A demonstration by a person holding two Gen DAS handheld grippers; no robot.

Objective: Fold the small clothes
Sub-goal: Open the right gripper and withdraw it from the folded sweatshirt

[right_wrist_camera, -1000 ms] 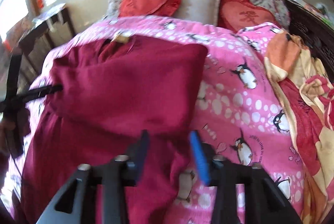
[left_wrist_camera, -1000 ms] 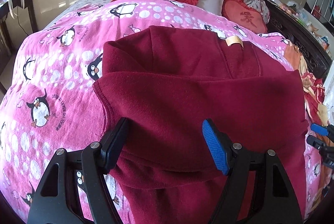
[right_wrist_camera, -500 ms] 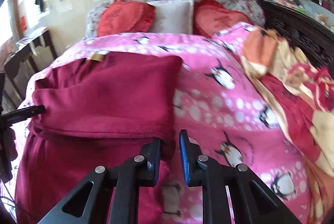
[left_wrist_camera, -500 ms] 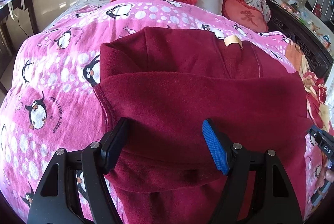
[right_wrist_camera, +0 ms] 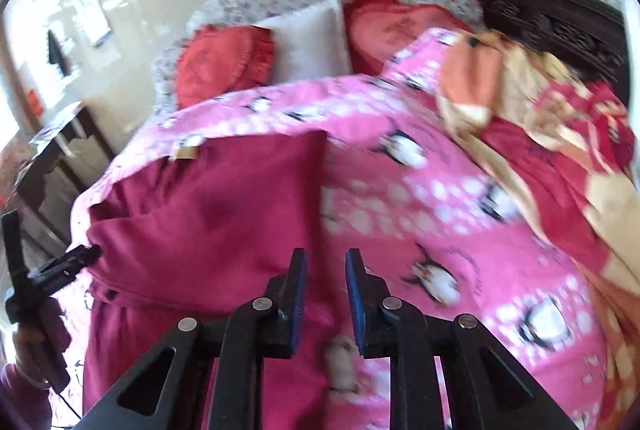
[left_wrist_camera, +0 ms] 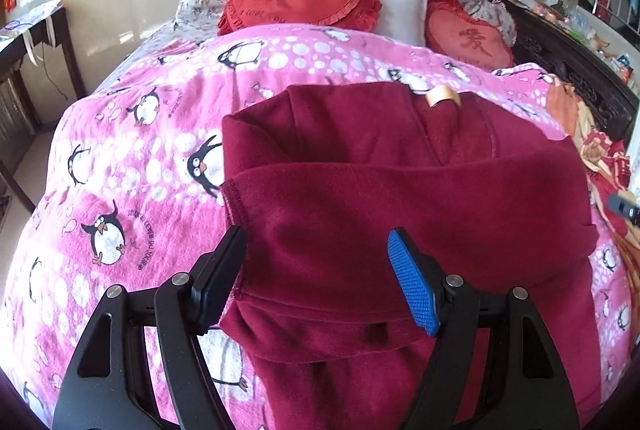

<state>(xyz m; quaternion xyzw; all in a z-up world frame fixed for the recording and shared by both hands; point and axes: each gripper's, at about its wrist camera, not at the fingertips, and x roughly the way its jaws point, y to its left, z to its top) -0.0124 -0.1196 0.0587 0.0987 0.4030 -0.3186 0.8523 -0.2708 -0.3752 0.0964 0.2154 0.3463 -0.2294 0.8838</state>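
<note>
Left wrist view: the dark maroon fleece garment (left_wrist_camera: 400, 197) lies flat on the pink penguin-print blanket (left_wrist_camera: 132, 157) covering the bed. Its long axis runs from the near edge of the bed toward the pillows. 1 folded panel lies crosswise over the body, and a tan label (left_wrist_camera: 442, 97) marks the far, collar end.

The left gripper (left_wrist_camera: 316, 234) stands with its fingers spread wide. They straddle the near left part of the crosswise panel, just inside its stitched hem, and neither pad presses on cloth.

Right wrist view: the right gripper (right_wrist_camera: 326, 254) sits at the opposite, right-hand edge of the same panel, and most of the garment lies to its left. Its jaws have just been closing to a narrow slit and have then eased slightly apart. Pink and maroon show in that gap, but the view is blurred, so whether fabric is clamped cannot be told.

Assessment: the 2 grippers bracket the panel at its 2 near corners, left and right, well apart. The garment extends away from both sets of fingers. The next fold therefore appears to depend on both holding the near edge and carrying it along the long axis toward the label. The left gripper has no grip yet.
</note>
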